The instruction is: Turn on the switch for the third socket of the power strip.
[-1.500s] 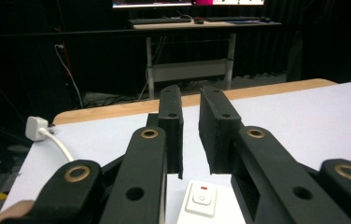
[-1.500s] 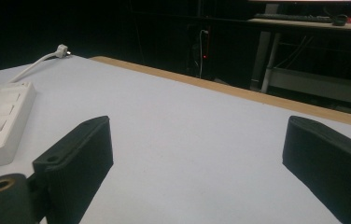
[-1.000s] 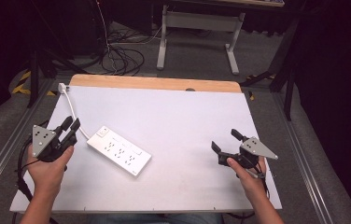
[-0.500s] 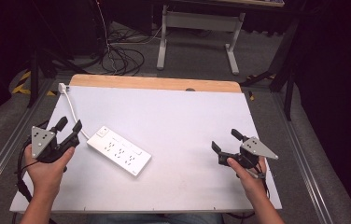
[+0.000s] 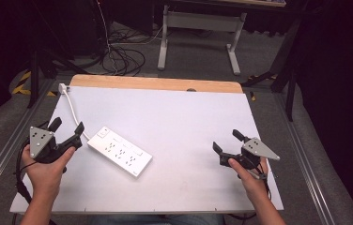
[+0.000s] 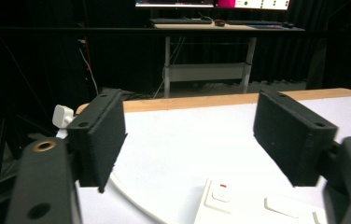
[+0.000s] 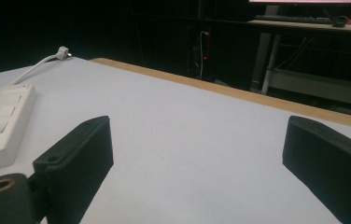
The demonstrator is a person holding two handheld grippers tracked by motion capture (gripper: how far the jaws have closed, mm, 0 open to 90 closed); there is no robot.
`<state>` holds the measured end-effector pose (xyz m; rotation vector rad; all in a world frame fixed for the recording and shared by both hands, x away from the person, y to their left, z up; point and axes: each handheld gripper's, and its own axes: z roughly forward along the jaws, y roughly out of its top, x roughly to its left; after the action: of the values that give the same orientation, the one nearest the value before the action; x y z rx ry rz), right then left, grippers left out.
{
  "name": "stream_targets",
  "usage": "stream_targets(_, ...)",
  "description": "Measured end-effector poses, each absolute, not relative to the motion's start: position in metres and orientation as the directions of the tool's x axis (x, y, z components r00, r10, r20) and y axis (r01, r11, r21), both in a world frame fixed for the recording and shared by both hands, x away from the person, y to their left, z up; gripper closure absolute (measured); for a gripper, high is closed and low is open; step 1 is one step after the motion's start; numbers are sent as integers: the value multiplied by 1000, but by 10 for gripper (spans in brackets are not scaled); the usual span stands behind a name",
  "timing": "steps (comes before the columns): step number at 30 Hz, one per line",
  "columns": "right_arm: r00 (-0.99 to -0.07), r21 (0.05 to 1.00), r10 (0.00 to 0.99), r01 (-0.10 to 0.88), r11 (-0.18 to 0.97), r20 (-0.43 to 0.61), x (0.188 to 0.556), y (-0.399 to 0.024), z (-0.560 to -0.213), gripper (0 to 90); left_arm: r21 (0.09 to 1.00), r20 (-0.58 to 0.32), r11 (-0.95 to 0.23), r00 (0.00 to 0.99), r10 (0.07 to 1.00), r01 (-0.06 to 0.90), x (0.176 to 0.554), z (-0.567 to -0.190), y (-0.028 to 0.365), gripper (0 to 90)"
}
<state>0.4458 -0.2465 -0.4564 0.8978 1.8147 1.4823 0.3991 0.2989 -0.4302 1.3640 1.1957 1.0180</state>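
Two grippers frame a white power strip (image 5: 119, 151) that lies slantwise at the lower left-centre of the high view, on the white table (image 5: 188, 117).

At the far left of that view, the left gripper (image 5: 66, 126) sits just beside the strip's switch end, where the white cord (image 5: 73, 112) leaves it and runs up to the plug (image 5: 62, 87) at the table's upper left corner. Its jaws have just been opening and now stand wide, with nothing between the pads. In the left gripper view the strip's switch end (image 6: 220, 192) lies low and right of centre, so a good grab probably means shifting toward that end and lowering until the pads straddle the body across its narrow width, clear of the cord, before closing. Catching the cord (image 6: 131, 198) alone would likely drag the strip rather than lift it.

At the lower right, the right gripper (image 5: 226, 140) hovers well apart from the strip, jaws spread and empty. It could steady the far end (image 7: 1, 126) if the strip pivots.
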Motion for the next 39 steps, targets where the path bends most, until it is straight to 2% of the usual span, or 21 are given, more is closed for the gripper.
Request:
stream_targets(4, -574, 983, 817, 119, 139, -46, 446, -247, -456, 90, 991, -28, 10, 127, 991, 136, 399, -431, 298, 120)
stream_targets(10, -573, 983, 818, 117, 139, -48, 446, -247, -456, 90, 992, -23, 10, 107, 994, 123, 398, -430, 298, 67)
stream_targets(20, -573, 983, 818, 116, 140, -49, 446, -247, -456, 86, 992, -31, 18, 106, 994, 123, 397, -432, 299, 25)
stream_targets(39, -572, 984, 819, 115, 136, -46, 446, -247, -456, 83, 992, -26, 12, 112, 993, 124, 398, -433, 298, 26)
